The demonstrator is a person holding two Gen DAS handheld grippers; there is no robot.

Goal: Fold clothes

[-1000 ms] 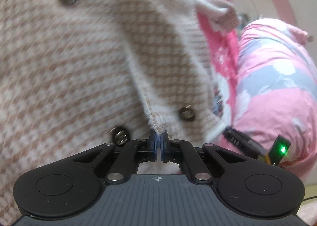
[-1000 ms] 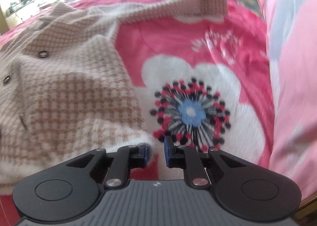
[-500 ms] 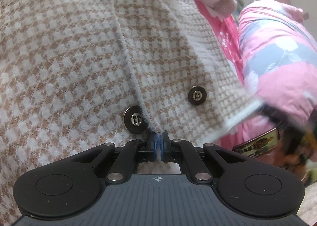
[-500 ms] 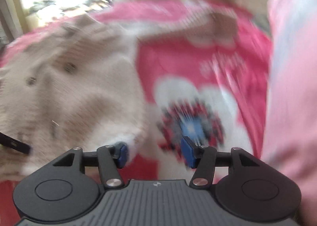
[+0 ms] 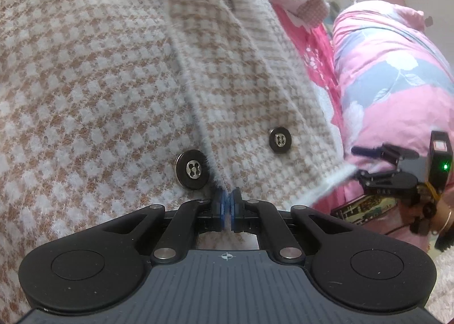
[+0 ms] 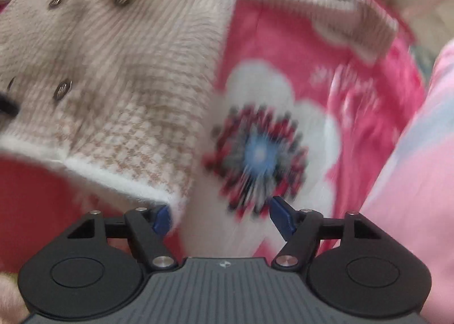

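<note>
Pinching the front edge of the houndstooth cardigan [image 5: 119,91] with the left gripper [image 5: 226,206], jaws closed on the knit just beside a dark button [image 5: 192,169]; spread over the pink floral bedspread [image 6: 283,131] with one sleeve out; right gripper [image 6: 221,216] gaping wide, empty, at the hem corner; likely mid-fold: needs a hold on that corner next

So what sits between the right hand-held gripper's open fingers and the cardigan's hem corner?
Nothing. In the right wrist view the right hand-held gripper stands open; the cardigan hem corner ends beside its left finger, only flowered bedspread showing in the gap.
</note>
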